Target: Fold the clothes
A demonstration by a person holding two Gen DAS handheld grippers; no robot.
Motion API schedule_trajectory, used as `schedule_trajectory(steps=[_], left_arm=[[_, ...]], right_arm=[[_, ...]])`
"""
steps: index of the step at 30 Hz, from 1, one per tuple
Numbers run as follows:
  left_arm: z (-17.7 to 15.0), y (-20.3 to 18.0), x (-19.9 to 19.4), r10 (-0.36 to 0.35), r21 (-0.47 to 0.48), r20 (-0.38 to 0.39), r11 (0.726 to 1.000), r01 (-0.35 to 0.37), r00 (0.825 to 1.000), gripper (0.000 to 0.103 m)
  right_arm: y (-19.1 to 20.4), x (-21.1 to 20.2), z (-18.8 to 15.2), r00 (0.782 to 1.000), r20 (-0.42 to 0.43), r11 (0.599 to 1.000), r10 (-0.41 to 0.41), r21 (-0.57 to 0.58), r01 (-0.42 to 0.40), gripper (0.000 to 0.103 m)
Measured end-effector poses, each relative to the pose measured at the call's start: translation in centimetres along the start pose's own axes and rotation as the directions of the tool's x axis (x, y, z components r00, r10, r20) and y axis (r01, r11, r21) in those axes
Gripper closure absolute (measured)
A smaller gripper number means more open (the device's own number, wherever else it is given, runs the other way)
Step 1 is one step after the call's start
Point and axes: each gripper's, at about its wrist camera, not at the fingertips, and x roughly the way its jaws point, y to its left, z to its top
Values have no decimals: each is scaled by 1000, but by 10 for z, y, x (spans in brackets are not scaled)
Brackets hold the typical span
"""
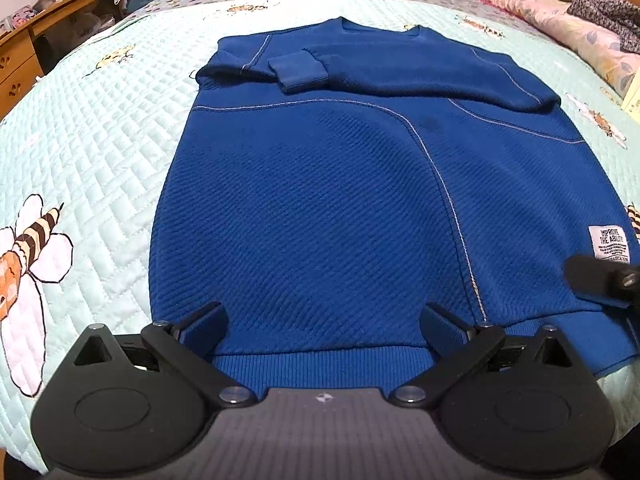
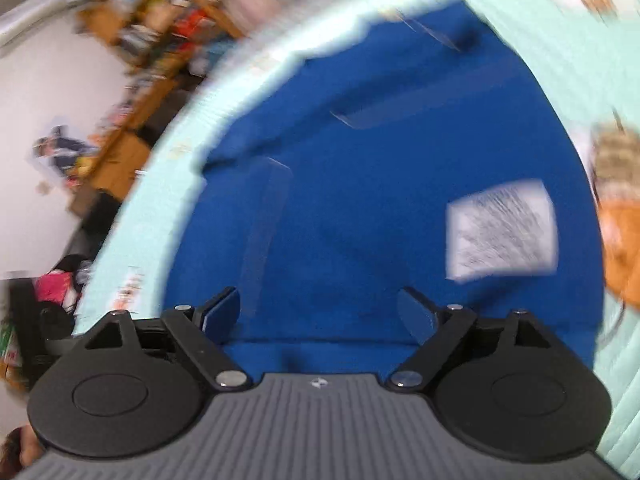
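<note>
A: Entry. Blue sweatshirt [image 1: 320,184] lies flat on the bed's quilted bee-print coverlet [image 1: 100,128], neck end far, ribbed hem [image 1: 320,364] nearest. Both sleeves lie folded across the chest; one cuff [image 1: 298,70] rests on the upper body. White label patch [image 1: 609,242] sits near the hem on the right side.

B: Tongs?

A: Left tongs [image 1: 322,322] stand apart, low over the hem near its left corner, nothing between them. Right tongs [image 2: 320,310] also apart, over the hem close to the label patch [image 2: 502,230]. That view is smeared with motion, so contact with the cloth I cannot tell.

B: Stage?

A: Sleeves lie in, body at full length. Judgement: a hem-to-collar fold is the likely step in hand.

B: How to do it well?

A: Take the hem band at both corners, biting both layers of cloth. Lift both sides level, carry them evenly to the shoulders so the crossed sleeves stay put, lay down with edges matched
</note>
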Motion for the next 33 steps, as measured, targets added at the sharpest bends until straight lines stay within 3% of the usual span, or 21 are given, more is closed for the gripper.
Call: schedule_trajectory(steps=[3,5,7,11,13,15,16,20,23,25,28,31,33], left_arm=[[-1,1,1,-7,1,9,1000,7,1000,0],[-2,1,1,-11,1,15,1000,11,1000,0],[-2,2,2,-16,7,20,1000,16,1000,0],[-3,7,3,-38,16,31,999,38,999,0],[-4,10,2,-53,22,32,998,52,998,0],[-3,12,3,-65,25,31,998,64,997,0],[-3,13,3,-71,26,30,997,70,997,0],[-3,14,3,-82,39,25,996,81,996,0],[-3,15,3,-88,49,22,995,87,996,0],[-3,15,3,-93,55,19,994,92,995,0],[-3,16,3,-101,62,13,993,100,995,0],[-2,17,3,-111,71,5,991,110,994,0],[-1,19,2,-121,78,-4,990,121,993,0]], right_arm=[[-3,-3,1,999,-1,999,32,4,-32,15],[-6,0,5,997,-25,997,68,25,-68,6],[-8,1,8,992,-53,993,112,40,-110,3],[-10,-17,9,983,-37,981,182,74,-179,3],[-14,-33,7,986,5,982,169,86,-169,3],[-22,-43,5,995,23,992,101,79,-102,4],[-30,-46,4,997,24,994,68,81,-69,9],[-68,-58,1,996,40,977,77,198,-84,60],[-75,-66,1,999,39,979,17,201,-24,81],[-68,-72,1,998,43,985,-41,167,33,84],[-53,-76,2,995,54,992,-85,98,80,81],[-31,-73,2,998,50,999,-46,-9,47,79],[-27,-60,-1,1000,-4,999,-19,-41,18,78]])
